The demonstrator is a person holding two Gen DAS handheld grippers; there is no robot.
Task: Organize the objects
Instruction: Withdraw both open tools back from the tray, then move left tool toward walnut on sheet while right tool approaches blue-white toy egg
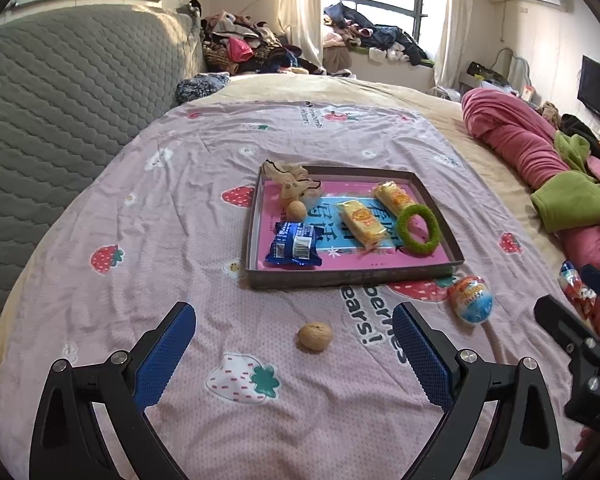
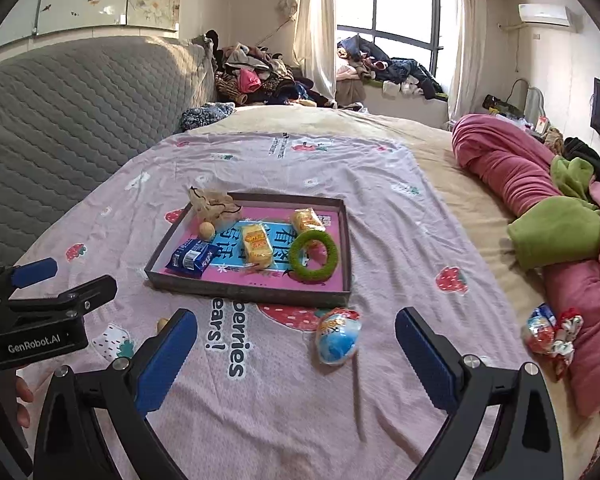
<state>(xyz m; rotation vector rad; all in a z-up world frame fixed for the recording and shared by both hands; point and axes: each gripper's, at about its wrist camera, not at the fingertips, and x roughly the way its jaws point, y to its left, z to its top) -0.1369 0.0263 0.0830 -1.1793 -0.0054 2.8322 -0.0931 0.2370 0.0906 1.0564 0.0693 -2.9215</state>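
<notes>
A shallow cardboard tray (image 1: 356, 276) (image 2: 244, 292) lies on the pink strawberry sheet. It holds a blue snack packet (image 1: 294, 245) (image 2: 193, 258), two yellow snack bars (image 1: 360, 222) (image 2: 256, 246), a green ring (image 1: 419, 229) (image 2: 314, 256), a walnut (image 1: 297, 211) (image 2: 207, 230) and a beige scrunchie (image 1: 290, 180) (image 2: 214, 204). A loose walnut (image 1: 315, 336) (image 2: 163, 324) lies between my open left gripper's fingers (image 1: 294, 354). A blue-and-orange egg toy (image 1: 471, 299) (image 2: 337, 338) lies before the tray, between my open right gripper's fingers (image 2: 296, 356). Both grippers are empty.
A red-and-white wrapped snack (image 1: 576, 286) (image 2: 550, 334) lies at the right by a pink and green quilt (image 1: 540, 168) (image 2: 540, 208). A grey quilted headboard (image 1: 60, 112) (image 2: 80, 108) stands at the left. Clothes pile up at the far end by the window.
</notes>
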